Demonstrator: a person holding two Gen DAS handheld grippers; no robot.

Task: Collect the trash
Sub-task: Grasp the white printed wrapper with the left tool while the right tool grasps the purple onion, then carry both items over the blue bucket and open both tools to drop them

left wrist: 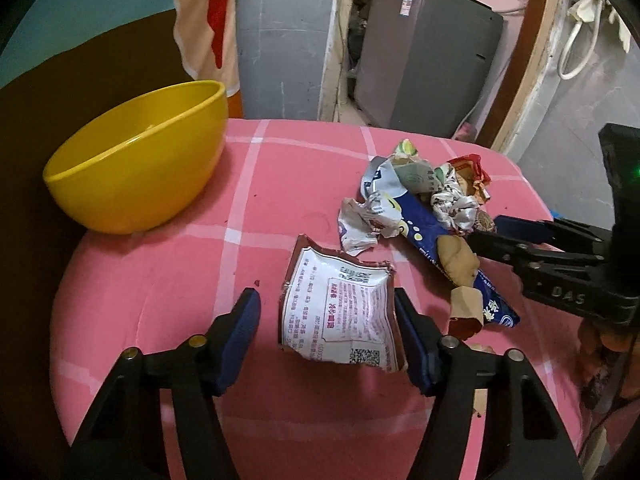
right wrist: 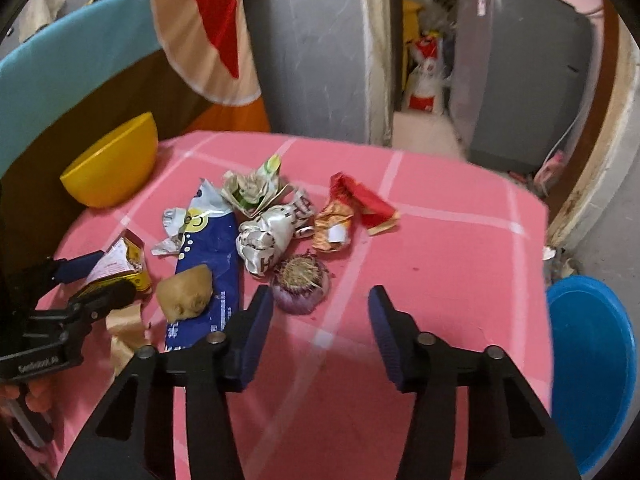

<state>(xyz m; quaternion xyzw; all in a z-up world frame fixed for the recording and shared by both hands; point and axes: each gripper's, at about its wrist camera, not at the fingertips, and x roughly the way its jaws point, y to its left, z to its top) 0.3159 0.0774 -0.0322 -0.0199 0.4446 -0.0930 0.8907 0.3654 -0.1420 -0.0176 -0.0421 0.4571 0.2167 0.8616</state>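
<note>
Your left gripper straddles the white printed wrapper, jaws part open, not clamped; your right gripper gapes, holding nothing, near the onion piece.

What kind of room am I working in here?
Probably a lived-in home, a kitchen or utility corner: a table under a pink checked cloth, a grey appliance in the doorway behind, and a blue tub on the floor.
</note>
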